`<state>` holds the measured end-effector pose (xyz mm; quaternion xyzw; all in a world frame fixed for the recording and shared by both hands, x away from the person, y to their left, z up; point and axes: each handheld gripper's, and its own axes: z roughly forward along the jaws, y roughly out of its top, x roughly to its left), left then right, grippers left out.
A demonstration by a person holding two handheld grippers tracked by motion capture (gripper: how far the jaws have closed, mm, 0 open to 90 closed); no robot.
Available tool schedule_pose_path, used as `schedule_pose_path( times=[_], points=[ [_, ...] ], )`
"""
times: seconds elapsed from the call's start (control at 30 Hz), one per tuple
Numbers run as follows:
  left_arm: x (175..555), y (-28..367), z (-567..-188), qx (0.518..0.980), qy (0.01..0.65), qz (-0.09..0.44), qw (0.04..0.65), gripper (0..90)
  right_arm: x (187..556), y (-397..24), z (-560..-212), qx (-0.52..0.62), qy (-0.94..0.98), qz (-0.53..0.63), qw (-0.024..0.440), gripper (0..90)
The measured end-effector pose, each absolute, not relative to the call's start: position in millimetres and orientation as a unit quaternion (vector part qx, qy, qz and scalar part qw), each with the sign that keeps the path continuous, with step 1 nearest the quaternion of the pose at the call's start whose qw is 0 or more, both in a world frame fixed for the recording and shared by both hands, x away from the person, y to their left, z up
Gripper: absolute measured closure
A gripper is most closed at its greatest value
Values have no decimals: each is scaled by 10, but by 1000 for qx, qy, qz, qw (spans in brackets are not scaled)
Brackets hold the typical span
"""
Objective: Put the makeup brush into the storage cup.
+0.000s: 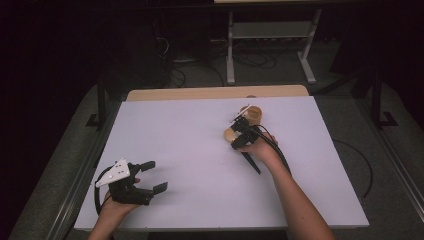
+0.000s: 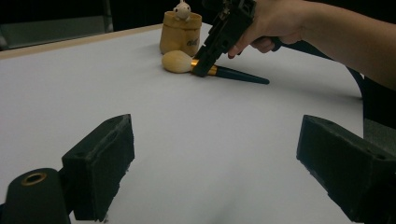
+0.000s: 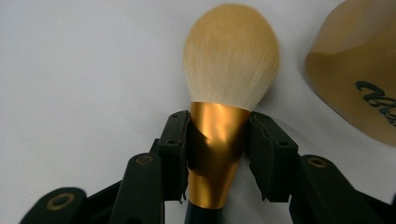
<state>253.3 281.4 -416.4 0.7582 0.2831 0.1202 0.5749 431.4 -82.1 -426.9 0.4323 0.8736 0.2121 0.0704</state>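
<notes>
Left claw (image 1: 154, 176) near-left, jaws wide apart, resting low. Right claw (image 1: 239, 131) far-right, jaws closed tight, forearm stretched forward.

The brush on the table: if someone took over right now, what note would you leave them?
Right gripper: shut on the gold collar of the brush, which lies on the white table.
Left gripper: open, holding nothing, near the front left corner.
Cup: upright just beyond the brush head, apart from it.
Done: brush gripped.
Left: lift it; probably stand it in the cup.
</notes>
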Motion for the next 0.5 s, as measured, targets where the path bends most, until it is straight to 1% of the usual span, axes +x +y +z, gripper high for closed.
schedule_pose_path(
  times=[0.5],
  points=[
    [2533,2812,-4163,759,283,120,575,109,4315,-843,-4274,438,869,218,70,601]
  ],
)
